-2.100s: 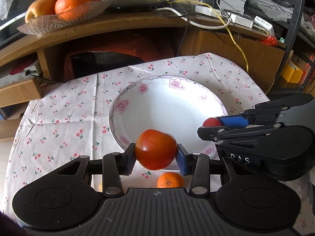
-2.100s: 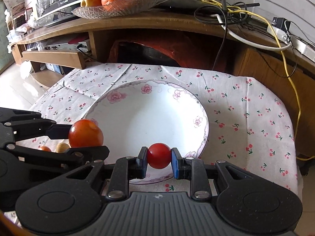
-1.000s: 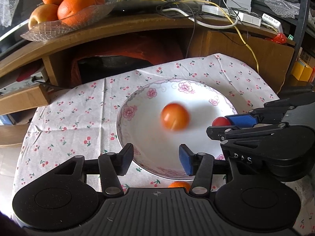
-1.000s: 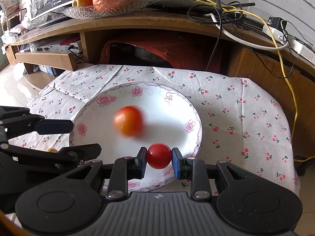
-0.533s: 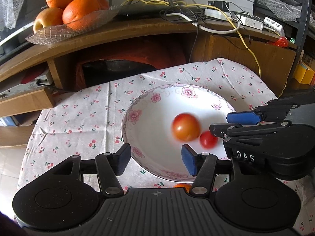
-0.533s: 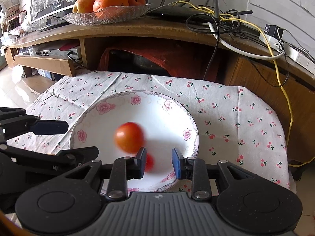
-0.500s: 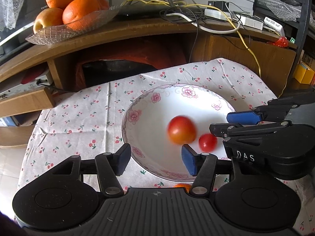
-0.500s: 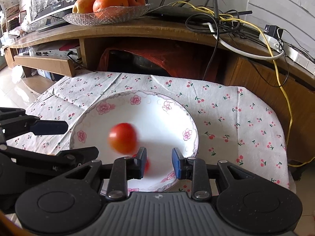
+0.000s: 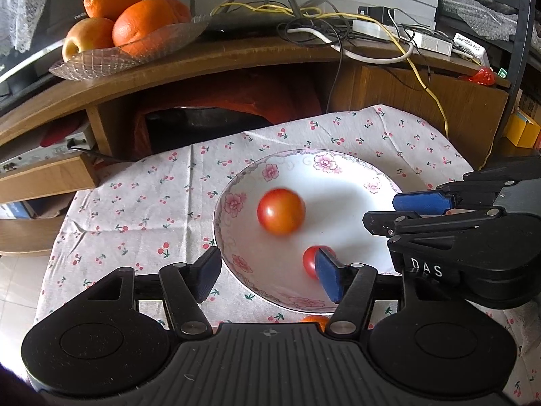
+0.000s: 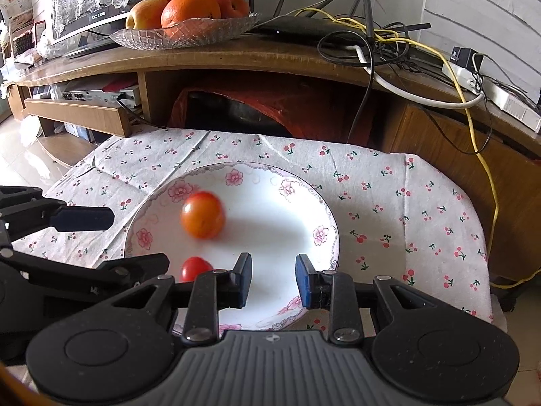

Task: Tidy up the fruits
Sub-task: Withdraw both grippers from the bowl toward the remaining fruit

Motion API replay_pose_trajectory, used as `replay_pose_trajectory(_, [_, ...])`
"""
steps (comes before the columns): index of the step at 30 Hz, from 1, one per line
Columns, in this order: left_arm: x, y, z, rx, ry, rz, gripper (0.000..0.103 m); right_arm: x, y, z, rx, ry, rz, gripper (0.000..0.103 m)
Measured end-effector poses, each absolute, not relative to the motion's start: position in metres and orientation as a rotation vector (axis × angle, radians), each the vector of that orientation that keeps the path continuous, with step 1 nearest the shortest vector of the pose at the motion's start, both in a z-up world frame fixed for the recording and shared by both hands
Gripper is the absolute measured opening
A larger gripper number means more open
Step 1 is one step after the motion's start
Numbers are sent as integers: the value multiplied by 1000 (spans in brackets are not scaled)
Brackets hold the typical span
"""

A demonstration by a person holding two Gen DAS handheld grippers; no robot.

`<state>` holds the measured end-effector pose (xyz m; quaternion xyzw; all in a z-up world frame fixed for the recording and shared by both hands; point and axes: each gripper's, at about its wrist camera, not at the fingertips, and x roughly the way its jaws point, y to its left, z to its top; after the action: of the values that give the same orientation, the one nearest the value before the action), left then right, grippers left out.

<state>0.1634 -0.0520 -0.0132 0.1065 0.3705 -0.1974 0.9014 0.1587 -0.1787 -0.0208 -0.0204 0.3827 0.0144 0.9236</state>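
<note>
A white floral plate [image 9: 355, 176] [image 10: 324, 209] sits on the cherry-print cloth. Inside it a large red-orange tomato [image 9: 280, 211] [image 10: 202, 215] is blurred with motion near the left of the plate. A small red tomato [image 9: 309, 260] [image 10: 194, 268] lies at the plate's near side, partly hidden by a finger. My left gripper [image 9: 268, 275] [image 10: 81, 238] is open at the plate's near-left rim with nothing between its fingers. My right gripper [image 10: 273, 279] [image 9: 404, 209] is open and empty over the near-right rim. A small orange fruit [image 9: 314, 319] peeks out below the plate.
A glass dish of oranges and an apple [image 9: 128, 40] [image 10: 189, 17] stands on the wooden shelf behind. Cables and a power strip [image 9: 399, 37] [image 10: 473, 77] crowd the shelf's right. The cloth [image 9: 135, 209] [image 10: 405, 209] spreads on both sides of the plate.
Both grippers let go of their tomatoes and drew back. The large tomato rolls leftward in the plate; the small one has settled near the front rim.
</note>
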Motion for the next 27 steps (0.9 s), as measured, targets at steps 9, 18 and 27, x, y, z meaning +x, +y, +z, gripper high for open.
replay_pose_trajectory(9, [159,-49,-9,225,753,-404,69,154,-176,-15,-47,772,24,31])
replay_pose_trajectory(18, [152,-46,-4,249,739,-398,69,147,-169,-11,-51,770,23,31])
replay_pose_trajectory(27, [141,-38,4,262,726,-388,69,136,-159,-4,-53,759,33,31])
